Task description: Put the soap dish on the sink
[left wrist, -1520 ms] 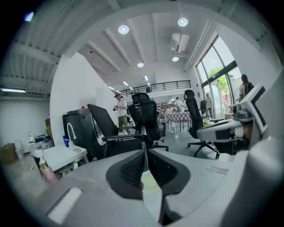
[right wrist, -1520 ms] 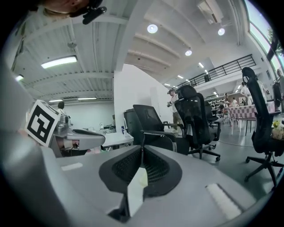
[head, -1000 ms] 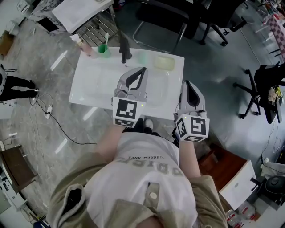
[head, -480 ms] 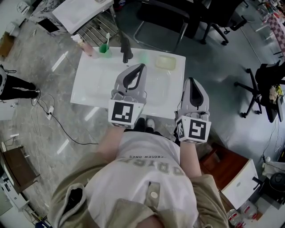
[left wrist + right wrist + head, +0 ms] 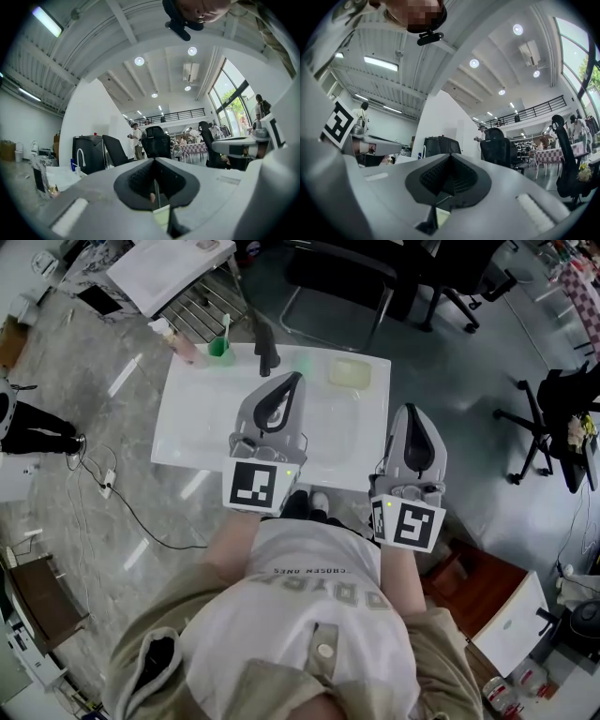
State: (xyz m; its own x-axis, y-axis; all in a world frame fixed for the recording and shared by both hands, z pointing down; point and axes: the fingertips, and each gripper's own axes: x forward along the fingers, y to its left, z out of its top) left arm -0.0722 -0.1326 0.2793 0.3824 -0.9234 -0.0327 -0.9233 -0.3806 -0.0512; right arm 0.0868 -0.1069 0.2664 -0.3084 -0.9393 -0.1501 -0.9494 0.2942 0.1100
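Observation:
The pale yellow soap dish [image 5: 348, 372] rests on the far right corner of the white sink top [image 5: 202, 418]. My left gripper [image 5: 292, 381] hovers over the basin's middle, jaws shut on nothing. My right gripper [image 5: 413, 412] hangs just off the sink's right edge, also shut and empty. Both point level, away from me. In the left gripper view the left gripper [image 5: 154, 188] has its pads pressed together, with only the room beyond. In the right gripper view the right gripper [image 5: 449, 180] looks the same. Neither gripper touches the dish.
Along the sink's far edge stand a pink bottle [image 5: 178, 340], a green cup with a toothbrush [image 5: 220, 346], a black faucet [image 5: 265, 348] and a pale green cup [image 5: 300, 360]. Black office chairs [image 5: 342, 282] stand beyond. A cable [image 5: 127, 507] runs over the floor at left.
Both grippers have risen towards the head camera, their marker cubes looking larger and lower in the picture. The soap dish and the other sink items have not moved.

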